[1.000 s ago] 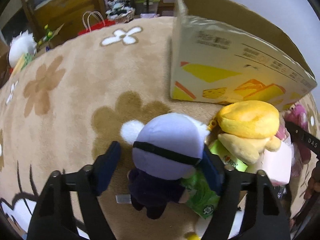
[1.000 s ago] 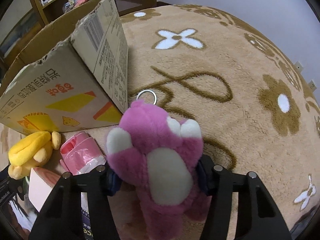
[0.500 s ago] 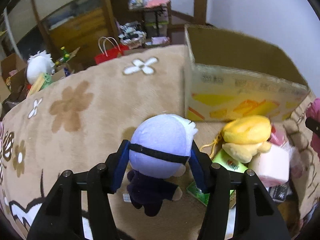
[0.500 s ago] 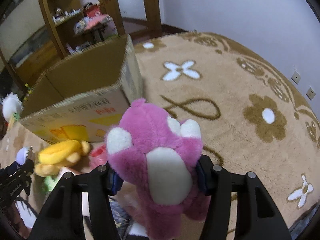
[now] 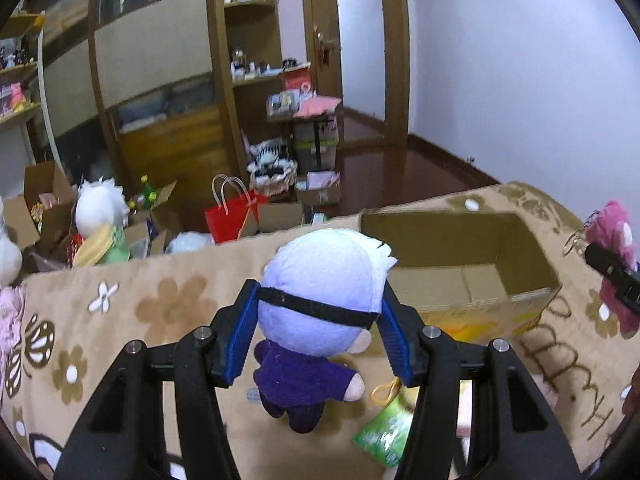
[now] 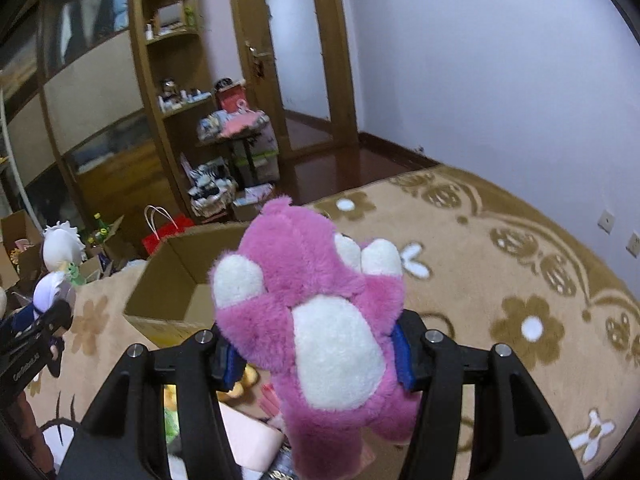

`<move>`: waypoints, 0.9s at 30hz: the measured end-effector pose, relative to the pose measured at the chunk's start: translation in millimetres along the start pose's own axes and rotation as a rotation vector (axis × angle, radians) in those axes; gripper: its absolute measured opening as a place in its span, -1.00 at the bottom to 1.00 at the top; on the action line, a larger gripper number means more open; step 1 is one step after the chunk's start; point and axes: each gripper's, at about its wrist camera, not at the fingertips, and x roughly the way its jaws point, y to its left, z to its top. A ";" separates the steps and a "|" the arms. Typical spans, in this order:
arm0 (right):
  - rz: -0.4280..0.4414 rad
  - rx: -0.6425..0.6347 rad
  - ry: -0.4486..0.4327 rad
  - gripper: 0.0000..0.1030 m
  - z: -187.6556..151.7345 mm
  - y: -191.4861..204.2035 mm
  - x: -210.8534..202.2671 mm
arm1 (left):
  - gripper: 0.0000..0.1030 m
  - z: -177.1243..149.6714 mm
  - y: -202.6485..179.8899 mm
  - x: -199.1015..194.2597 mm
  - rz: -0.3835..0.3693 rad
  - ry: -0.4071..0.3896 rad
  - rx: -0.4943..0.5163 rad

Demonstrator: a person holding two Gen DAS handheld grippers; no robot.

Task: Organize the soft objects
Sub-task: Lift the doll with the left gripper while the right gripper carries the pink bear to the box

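Observation:
My left gripper [image 5: 318, 332] is shut on a white-haired doll [image 5: 320, 280] with a black blindfold and purple clothes, held high above the carpet. My right gripper [image 6: 316, 350] is shut on a pink plush bear [image 6: 316, 308] with white paws and belly, also lifted. An open cardboard box [image 5: 460, 264] stands on the carpet ahead and below; it looks empty. It also shows in the right wrist view [image 6: 168, 292]. The bear and right gripper appear at the right edge of the left wrist view [image 5: 612, 256]. The doll and left gripper show at the left of the right wrist view [image 6: 48, 304].
A green snack packet [image 5: 384, 432] and other soft items lie on the beige flowered carpet [image 6: 500, 280] under the grippers. A pink block [image 6: 248, 440] lies below the bear. Beyond the carpet are a red bag [image 5: 232, 216], boxes, plush toys and wooden shelves.
Both grippers rose well above the carpet with their toys. The box interior came into view from above. The left gripper closed on the doll.

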 end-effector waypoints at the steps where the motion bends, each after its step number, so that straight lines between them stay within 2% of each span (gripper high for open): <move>1: 0.009 -0.007 -0.008 0.17 3.5 4.0 -1.8 | 0.08 4.8 -2.3 -1.6 -0.003 -0.011 0.002; 5: 0.040 -0.038 -0.027 0.17 20.1 14.6 -0.1 | 0.08 23.6 -11.8 0.8 0.006 -0.050 0.026; 13: 0.066 -0.108 -0.048 0.18 46.1 32.3 14.6 | 0.09 40.5 -14.7 30.5 -0.003 -0.051 0.034; 20: 0.080 -0.131 -0.021 0.18 47.9 28.3 45.1 | 0.09 42.0 -27.3 51.5 -0.038 -0.064 0.076; 24: 0.090 -0.113 0.020 0.18 44.2 23.5 66.8 | 0.09 38.8 -39.4 59.0 -0.027 -0.082 0.112; 27: 0.097 -0.106 0.034 0.18 42.8 21.5 79.4 | 0.09 35.7 -48.1 67.2 -0.048 -0.064 0.126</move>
